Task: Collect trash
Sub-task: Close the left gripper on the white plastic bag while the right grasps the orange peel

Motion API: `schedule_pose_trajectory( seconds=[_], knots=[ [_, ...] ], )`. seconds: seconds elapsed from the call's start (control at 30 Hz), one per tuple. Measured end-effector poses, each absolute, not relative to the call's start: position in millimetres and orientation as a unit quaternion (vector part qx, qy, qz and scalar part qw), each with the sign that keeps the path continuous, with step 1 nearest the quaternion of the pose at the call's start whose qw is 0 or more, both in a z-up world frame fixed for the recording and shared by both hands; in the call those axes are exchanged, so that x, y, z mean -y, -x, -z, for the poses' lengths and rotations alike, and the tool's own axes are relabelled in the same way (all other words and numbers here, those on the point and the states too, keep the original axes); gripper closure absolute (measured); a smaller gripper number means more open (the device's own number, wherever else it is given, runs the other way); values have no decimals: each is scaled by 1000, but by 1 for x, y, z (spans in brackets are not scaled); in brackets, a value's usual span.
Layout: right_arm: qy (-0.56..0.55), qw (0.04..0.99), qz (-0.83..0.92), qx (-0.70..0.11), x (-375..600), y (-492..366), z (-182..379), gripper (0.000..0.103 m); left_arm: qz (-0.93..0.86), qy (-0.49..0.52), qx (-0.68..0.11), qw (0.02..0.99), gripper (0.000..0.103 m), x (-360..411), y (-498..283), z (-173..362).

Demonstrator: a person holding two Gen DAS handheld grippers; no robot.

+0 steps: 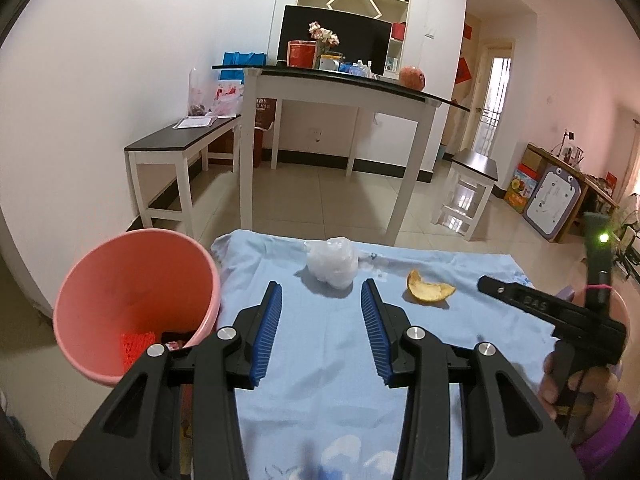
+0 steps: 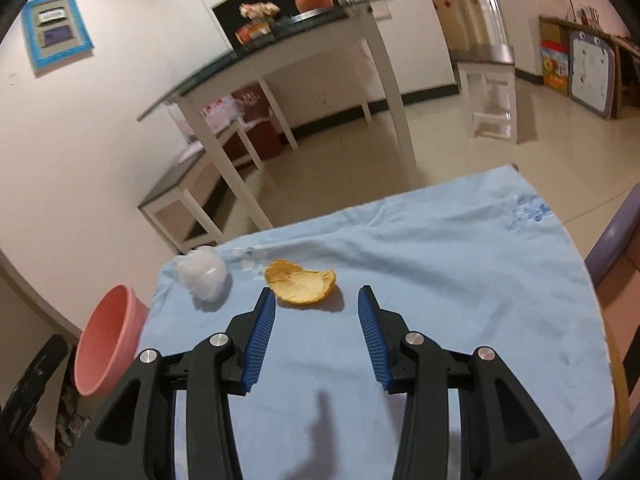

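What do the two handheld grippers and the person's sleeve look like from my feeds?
Both the left gripper and right gripper have black plastic frames with silver pivot bolts and ribbed blue pads. In the left wrist view, the right gripper's black body bears raised lettering, a green light and a pink band; the hand holding it wears a magenta sleeve.

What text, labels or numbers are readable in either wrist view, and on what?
"DAS" or similar, raised letters on the right tongs arm, left wrist view; only partly legible.
Red box on the dark table: print too small to read.
Blue-framed wall notice: blurred.
Red door hangings: unreadable.
Blue cloth: faint pattern, no words.
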State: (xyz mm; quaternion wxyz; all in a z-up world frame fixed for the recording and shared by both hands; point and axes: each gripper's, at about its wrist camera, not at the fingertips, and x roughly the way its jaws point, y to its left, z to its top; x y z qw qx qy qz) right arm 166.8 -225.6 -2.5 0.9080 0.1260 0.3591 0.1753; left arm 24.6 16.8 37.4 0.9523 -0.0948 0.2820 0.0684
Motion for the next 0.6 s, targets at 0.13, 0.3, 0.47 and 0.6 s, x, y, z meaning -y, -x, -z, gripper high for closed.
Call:
schedule_pose_trajectory(
  seconds=[0.13, 0.3, 0.47, 0.6],
  knots=[
    [-137, 899, -173, -378, 218, -188, 19, 61, -72, 92, -290, 950, 61, -19, -41, -30],
    [-143, 896, -172, -385, 211, -202, 35, 61, -70, 77, -298, 949, 61, -17, -64, -18],
    [-127, 900, -179, -376, 205, -205, 41, 61, -65, 72, -315, 944, 61, -13, -94, -3],
    [-140, 896, -187, -379, 208, -209, 46, 62, -64, 68, -323, 942, 61, -13, -114, 4]
  ],
)
